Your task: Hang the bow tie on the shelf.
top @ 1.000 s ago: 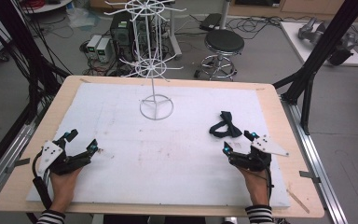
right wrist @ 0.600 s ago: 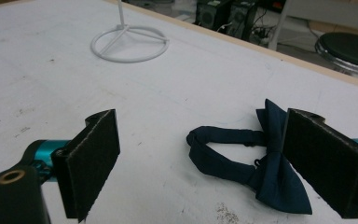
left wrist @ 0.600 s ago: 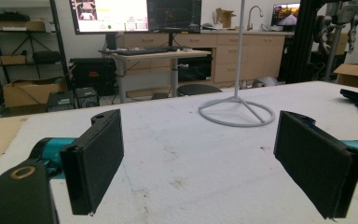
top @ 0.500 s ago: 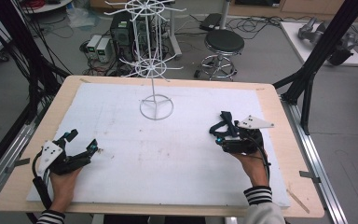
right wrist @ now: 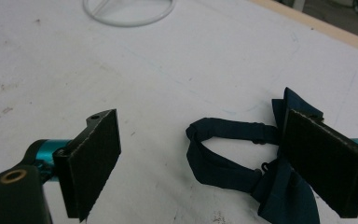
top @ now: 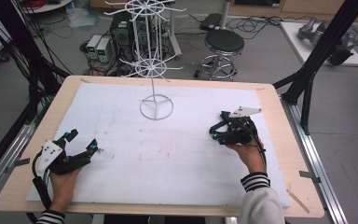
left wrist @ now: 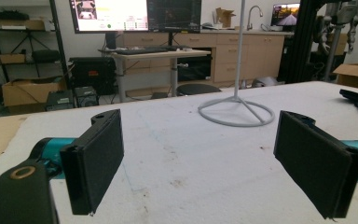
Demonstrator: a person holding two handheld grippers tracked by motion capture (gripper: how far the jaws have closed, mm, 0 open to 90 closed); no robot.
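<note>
A wide white foam-covered table top (top: 168, 158) on a pale wooden board carries a white wire display stand with a ring-shaped base (top: 156, 107) at its far middle. The left gripper (top: 77, 150) rests on the near left of the sheet with its black jaws spread wide, nothing between them. The right gripper (top: 219, 132) sits on the right side of the sheet, jaws likewise wide apart, over a dark navy fabric bow tie with a looped strap (right wrist: 242, 158). In the right gripper view the strap loop lies flat on the sheet between the jaws, long axis running across them (the bow end is partly hidden behind the right-hand jaw), the loop's rounded end pointing towards the left-hand one.
</note>
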